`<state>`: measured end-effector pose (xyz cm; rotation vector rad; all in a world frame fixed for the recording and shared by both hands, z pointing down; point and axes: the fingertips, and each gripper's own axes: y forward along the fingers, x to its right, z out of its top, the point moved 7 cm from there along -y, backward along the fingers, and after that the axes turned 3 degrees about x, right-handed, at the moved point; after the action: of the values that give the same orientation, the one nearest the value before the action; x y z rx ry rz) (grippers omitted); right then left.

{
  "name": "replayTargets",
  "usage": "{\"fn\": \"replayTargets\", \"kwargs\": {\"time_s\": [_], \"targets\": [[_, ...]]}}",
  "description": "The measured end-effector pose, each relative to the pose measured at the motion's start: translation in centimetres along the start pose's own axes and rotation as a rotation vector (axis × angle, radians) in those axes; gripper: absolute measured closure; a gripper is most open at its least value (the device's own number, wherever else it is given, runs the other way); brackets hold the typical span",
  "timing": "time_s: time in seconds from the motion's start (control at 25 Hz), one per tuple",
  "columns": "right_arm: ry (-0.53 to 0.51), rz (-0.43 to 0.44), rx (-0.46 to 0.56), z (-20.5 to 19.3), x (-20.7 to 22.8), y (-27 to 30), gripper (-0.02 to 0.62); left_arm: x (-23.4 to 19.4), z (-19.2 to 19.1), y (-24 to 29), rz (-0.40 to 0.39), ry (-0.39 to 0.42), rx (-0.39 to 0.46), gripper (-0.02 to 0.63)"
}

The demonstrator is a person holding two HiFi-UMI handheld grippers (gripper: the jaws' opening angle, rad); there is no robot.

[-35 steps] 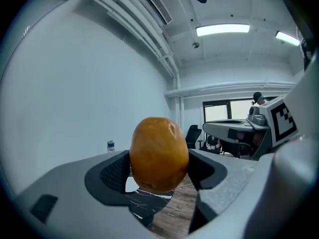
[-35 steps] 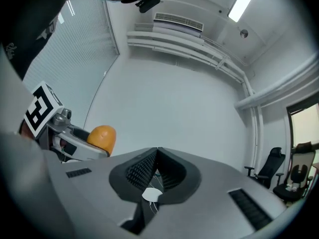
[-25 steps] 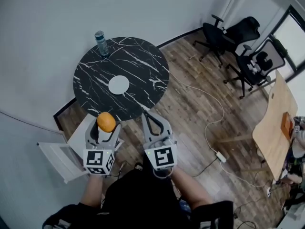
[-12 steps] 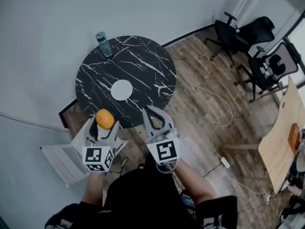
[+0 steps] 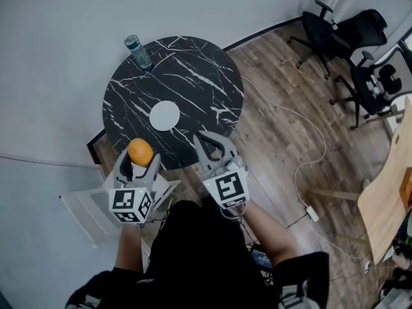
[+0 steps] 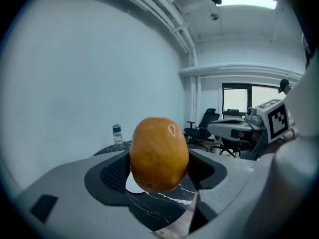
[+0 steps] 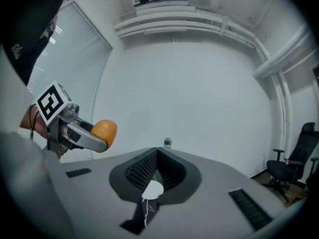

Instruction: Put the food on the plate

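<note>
Left gripper view — L gripper (image 6: 159, 176) clamps smooth orange-brown fruit (image 6: 158, 153); R gripper (image 7: 156, 152) closed.

We are looking down on a table (image 5: 199, 76) in the upper centre, a plate (image 5: 165, 116) lying mid-table, a bottle (image 5: 138, 51) standing at its upper-left rim. Below the plate, at the near edge, we are holding the fruit (image 5: 140, 152) in the left gripper (image 5: 141, 162), the right gripper (image 5: 206, 140) just right of it.
</note>
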<state>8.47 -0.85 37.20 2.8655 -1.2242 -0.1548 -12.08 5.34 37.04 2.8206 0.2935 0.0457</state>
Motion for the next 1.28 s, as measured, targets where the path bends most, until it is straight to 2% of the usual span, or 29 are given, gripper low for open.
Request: {"fn": "replayTargets", "kwargs": {"time_s": [0.44, 0.92, 1.28], "targets": [[-0.031, 0.082, -0.043, -1.6, 1.8, 2.5, 0.598, -1.1, -1.7, 3.3, 0.0, 0.021, -0.102, 0.262], [-0.019, 0.08, -0.103, -3.4, 2.8, 6.4, 0.598, -3.7, -2.9, 8.3, -0.077, 0.08, -0.198, 0.262], [0.007, 0.082, -0.169, -5.4, 3.0, 10.6, 0.598, -6.6, -4.0, 12.8, -0.145, 0.15, -0.309, 0.262]]}}
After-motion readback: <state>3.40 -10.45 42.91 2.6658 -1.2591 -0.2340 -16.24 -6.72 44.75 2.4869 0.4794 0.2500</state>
